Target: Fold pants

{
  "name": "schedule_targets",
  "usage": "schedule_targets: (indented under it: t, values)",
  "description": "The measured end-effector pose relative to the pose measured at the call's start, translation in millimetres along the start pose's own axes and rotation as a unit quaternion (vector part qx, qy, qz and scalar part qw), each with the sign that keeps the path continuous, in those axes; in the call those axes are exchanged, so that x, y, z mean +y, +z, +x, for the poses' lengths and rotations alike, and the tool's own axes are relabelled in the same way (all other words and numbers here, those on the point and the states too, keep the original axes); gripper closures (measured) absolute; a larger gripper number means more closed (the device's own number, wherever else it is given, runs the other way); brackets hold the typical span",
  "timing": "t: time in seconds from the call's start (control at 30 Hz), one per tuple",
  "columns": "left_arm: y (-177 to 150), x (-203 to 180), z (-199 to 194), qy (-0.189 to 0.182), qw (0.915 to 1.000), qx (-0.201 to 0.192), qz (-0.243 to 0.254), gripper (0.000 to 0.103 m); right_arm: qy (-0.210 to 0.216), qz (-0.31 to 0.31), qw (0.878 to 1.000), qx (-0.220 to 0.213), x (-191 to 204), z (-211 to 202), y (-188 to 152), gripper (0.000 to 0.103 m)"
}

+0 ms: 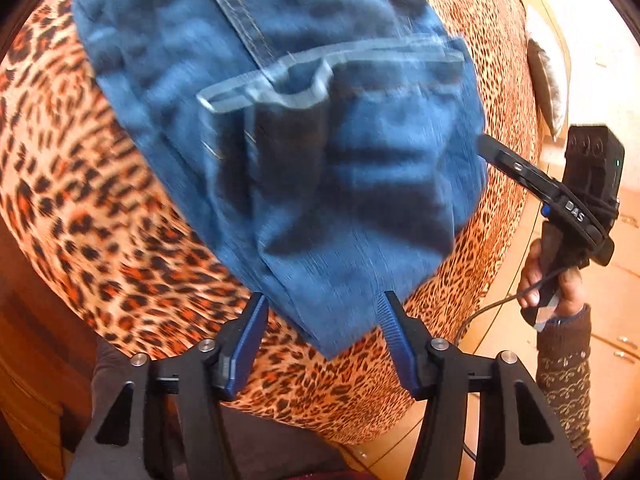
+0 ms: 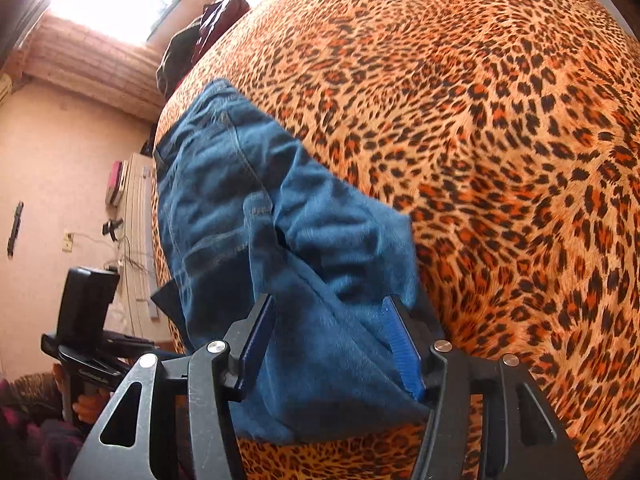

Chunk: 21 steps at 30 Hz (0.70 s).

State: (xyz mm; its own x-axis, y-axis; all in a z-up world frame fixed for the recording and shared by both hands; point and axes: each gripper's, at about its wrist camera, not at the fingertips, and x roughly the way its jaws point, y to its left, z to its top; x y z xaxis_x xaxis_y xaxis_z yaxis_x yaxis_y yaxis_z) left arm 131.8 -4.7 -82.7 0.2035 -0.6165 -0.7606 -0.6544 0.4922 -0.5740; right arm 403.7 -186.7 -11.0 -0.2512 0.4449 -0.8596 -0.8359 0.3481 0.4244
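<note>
Blue denim pants [image 1: 304, 152] lie bunched and partly folded on a leopard-print bed [image 1: 100, 220]. My left gripper [image 1: 324, 312] is open, its blue pads on either side of the near corner of the denim. My right gripper [image 2: 328, 320] is open too, with a fold of the pants [image 2: 280, 240] lying between its pads. In the left wrist view the right gripper [image 1: 520, 172] reaches into the denim's right edge, its tips hidden by cloth. The left gripper [image 2: 88, 340] shows at the lower left of the right wrist view.
The leopard bedspread [image 2: 500, 160] spreads wide to the right of the pants. Dark clothes [image 2: 200, 36] lie at the bed's far edge. A pillow [image 1: 546, 80] and tiled floor [image 1: 612, 320] are beside the bed. A pink wall [image 2: 60, 168] with a white unit stands to the left.
</note>
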Motion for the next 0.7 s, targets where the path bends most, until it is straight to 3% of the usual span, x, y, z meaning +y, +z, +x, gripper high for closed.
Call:
schedule_targets:
  t: [0.03, 0.1, 0.13, 0.17, 0.23, 0.37, 0.47, 0.53, 0.57, 0.6, 0.7]
  values:
    - [-3, -3, 6, 0.008, 0.9999, 0.008, 0.007, 0.045, -0.020, -0.019, 1.000, 0.008, 5, 5, -5, 0.050]
    - [-9, -8, 19, 0.036, 0.9989, 0.025, 0.014, 0.054, -0.062, -0.067, 0.996, 0.024, 17, 11, -12, 0.085]
    - [-14, -9, 25, 0.046, 0.9981, 0.038, 0.018, 0.059, -0.064, -0.086, 0.994, 0.017, 22, 5, -15, 0.091]
    - [-17, -8, 34, 0.055, 0.9969, 0.052, 0.018, 0.065, -0.058, -0.091, 0.994, -0.003, 23, -7, -17, 0.092]
    - [-23, -1, 42, 0.048, 0.9971, 0.059, 0.003, 0.066, -0.053, -0.047, 0.997, -0.024, 1, -22, -16, 0.091]
    - [-28, 8, 29, 0.012, 0.9980, 0.062, -0.011, 0.068, -0.084, -0.016, 0.996, 0.009, -20, -6, -24, 0.085]
    - [-34, 10, -3, -0.002, 0.9997, 0.024, 0.009, 0.067, -0.050, -0.001, 0.999, -0.019, -14, -19, -14, 0.081]
    - [-29, 10, -28, 0.002, 0.9997, -0.019, 0.014, 0.061, -0.008, 0.031, 0.998, -0.053, -19, -33, -8, 0.068]
    - [-25, 9, -39, 0.008, 0.9990, -0.042, 0.013, 0.051, 0.006, 0.043, 0.997, -0.068, -20, -37, -4, 0.063]
    - [-18, 11, -49, 0.013, 0.9978, -0.065, 0.004, 0.042, 0.016, 0.049, 0.996, -0.076, -22, -38, 0, 0.063]
    - [-1, 17, -64, 0.004, 0.9952, -0.094, -0.026, 0.039, 0.025, 0.058, 0.994, -0.084, -15, -34, 10, 0.063]
